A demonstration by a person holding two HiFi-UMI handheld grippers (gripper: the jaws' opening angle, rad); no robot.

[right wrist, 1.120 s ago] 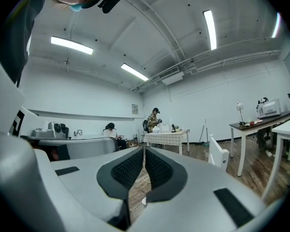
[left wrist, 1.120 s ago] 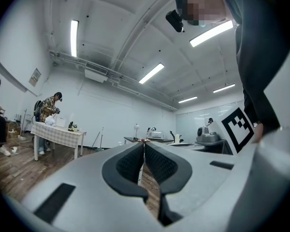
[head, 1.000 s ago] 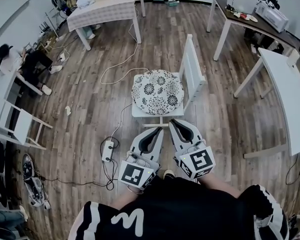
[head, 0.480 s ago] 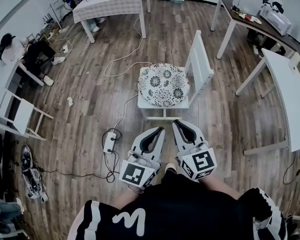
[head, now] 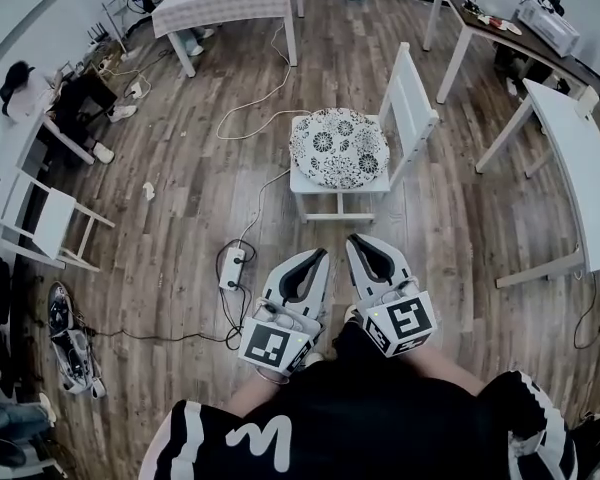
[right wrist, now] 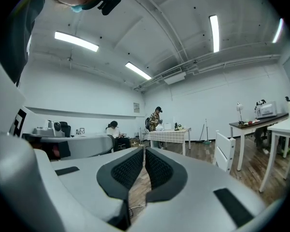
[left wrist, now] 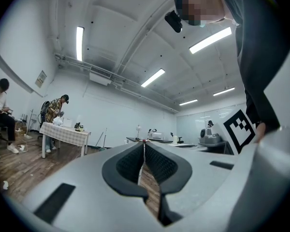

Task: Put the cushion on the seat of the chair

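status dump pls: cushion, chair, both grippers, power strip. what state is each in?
cushion: lying flat on the chair seat, not held.
chair: upright on the floor, its seat mostly covered by the cushion.
left gripper: shut, empty, apart from the chair.
right gripper: shut, empty, apart from the chair.
power strip: on the floor, cables running from it.

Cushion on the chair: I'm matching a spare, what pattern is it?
The cushion is white with dark floral roundels, best in head view.
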